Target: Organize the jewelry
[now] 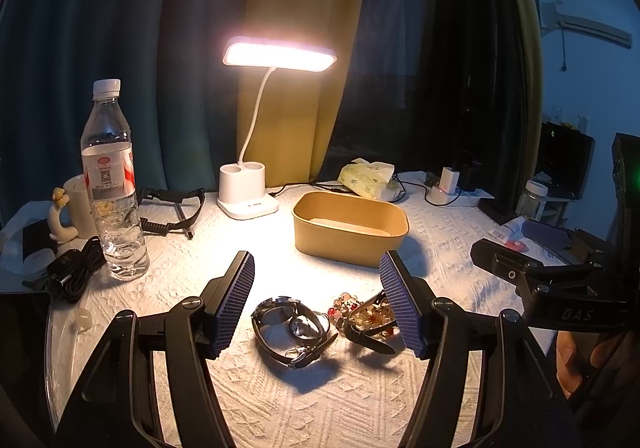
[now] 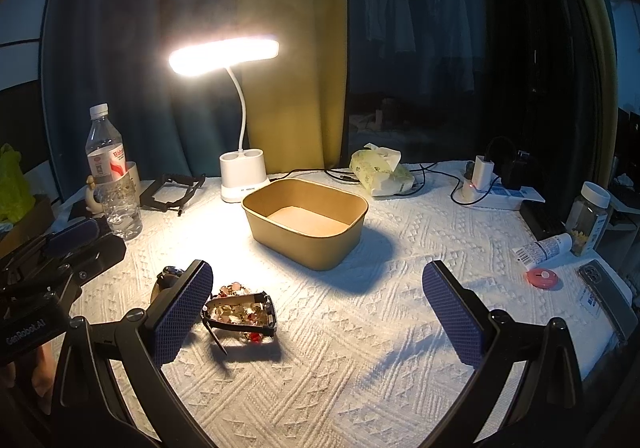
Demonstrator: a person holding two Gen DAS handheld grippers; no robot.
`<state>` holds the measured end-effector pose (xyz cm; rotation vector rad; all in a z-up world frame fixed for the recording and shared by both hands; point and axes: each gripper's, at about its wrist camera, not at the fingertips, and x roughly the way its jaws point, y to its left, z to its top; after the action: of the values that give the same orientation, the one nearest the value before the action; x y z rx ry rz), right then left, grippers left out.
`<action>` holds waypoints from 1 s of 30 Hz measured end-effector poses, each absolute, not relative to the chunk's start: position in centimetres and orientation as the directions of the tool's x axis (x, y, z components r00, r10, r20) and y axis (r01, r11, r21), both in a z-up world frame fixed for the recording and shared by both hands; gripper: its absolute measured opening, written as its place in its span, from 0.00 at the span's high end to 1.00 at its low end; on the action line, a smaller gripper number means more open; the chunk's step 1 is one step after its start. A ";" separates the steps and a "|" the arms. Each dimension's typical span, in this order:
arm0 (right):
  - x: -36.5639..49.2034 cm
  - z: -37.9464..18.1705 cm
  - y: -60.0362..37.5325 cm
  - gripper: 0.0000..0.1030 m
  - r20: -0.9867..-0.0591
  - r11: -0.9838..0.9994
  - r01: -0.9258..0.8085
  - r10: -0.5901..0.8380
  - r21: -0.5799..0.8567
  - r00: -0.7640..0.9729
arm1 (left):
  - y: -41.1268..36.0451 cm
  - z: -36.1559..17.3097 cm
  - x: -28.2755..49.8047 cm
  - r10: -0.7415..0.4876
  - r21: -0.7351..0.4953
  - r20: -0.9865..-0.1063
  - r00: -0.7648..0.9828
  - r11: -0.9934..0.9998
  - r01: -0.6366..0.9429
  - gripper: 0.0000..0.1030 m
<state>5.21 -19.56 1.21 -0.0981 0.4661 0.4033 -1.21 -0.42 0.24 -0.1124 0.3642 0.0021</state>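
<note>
Only the left wrist view shows the silver watch (image 1: 290, 328) whole; from the right wrist it hides behind a gripper finger, while a phone (image 2: 606, 294) and pink tape measure (image 2: 543, 278) appear at the far right. Both the left gripper (image 1: 317, 302) and right gripper (image 2: 318, 314) stand wide open, holding nothing. A heap of red and amber beads (image 1: 362, 312) tangled with a dark-strapped watch (image 2: 240, 314) lies near on the white cloth (image 2: 360, 368), just right of the silver watch. Farther back sits the tan box (image 2: 306, 226).
</note>
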 end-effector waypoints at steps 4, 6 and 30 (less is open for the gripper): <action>5.2 1.2 -19.6 0.00 -0.456 0.917 -0.400 0.356 0.000 0.816 | -0.4 0.2 -1.2 -0.018 -0.109 -0.355 0.935 0.994 -0.022 0.34; 5.4 1.0 -19.5 0.00 -0.460 0.917 -0.398 0.355 0.003 0.814 | -0.3 0.2 -1.2 -0.017 -0.111 -0.359 0.933 0.993 -0.025 0.34; 11.2 -2.7 -19.4 0.00 -0.564 0.910 -0.403 0.382 0.093 0.732 | 1.8 -4.6 5.7 0.010 -0.142 -0.597 0.802 0.983 -0.118 0.33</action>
<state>11.18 -19.44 -2.74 -0.0364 0.6128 0.4320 5.68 1.78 -4.59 -0.1764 0.6368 0.0694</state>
